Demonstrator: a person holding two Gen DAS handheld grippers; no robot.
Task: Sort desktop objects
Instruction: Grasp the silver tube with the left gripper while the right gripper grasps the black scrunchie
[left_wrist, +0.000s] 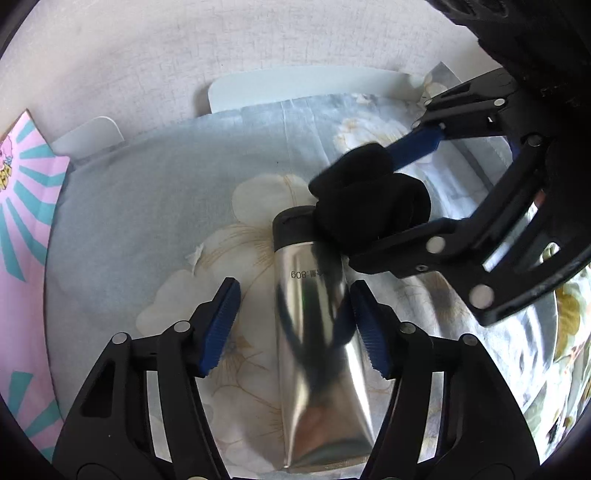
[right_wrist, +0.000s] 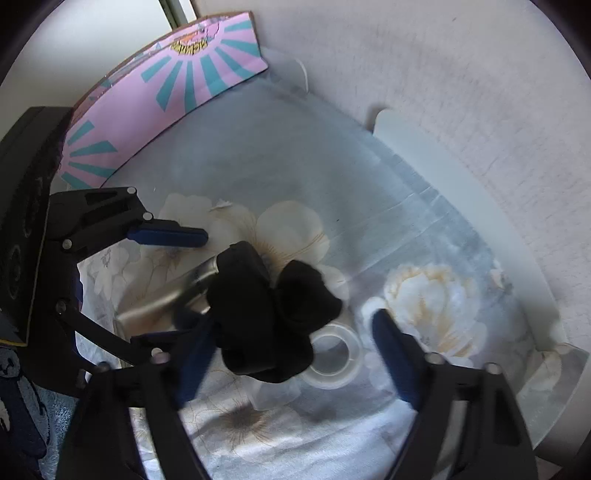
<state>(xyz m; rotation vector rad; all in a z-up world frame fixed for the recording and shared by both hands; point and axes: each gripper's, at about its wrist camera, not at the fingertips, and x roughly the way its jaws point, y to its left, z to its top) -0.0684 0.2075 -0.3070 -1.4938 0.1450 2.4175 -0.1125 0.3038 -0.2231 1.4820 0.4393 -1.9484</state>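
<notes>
A silver tube (left_wrist: 317, 332) with a dark cap lies on the floral cloth, between the open fingers of my left gripper (left_wrist: 295, 325); its right pad is close against the tube. The tube also shows in the right wrist view (right_wrist: 166, 299). A bundle of black cloth (left_wrist: 369, 206) lies over the tube's cap end. My right gripper (right_wrist: 295, 354) is open around that black bundle (right_wrist: 258, 314), with its fingers on either side. A clear tape roll (right_wrist: 332, 358) lies partly under the bundle. My left gripper also shows in the right wrist view (right_wrist: 170, 280).
A pink box with teal rays (right_wrist: 166, 92) stands at the cloth's far edge, also seen in the left wrist view (left_wrist: 22, 221). Two white plastic pieces (left_wrist: 306, 88) stand against the pale wall. A dark box (right_wrist: 22, 221) sits at the left.
</notes>
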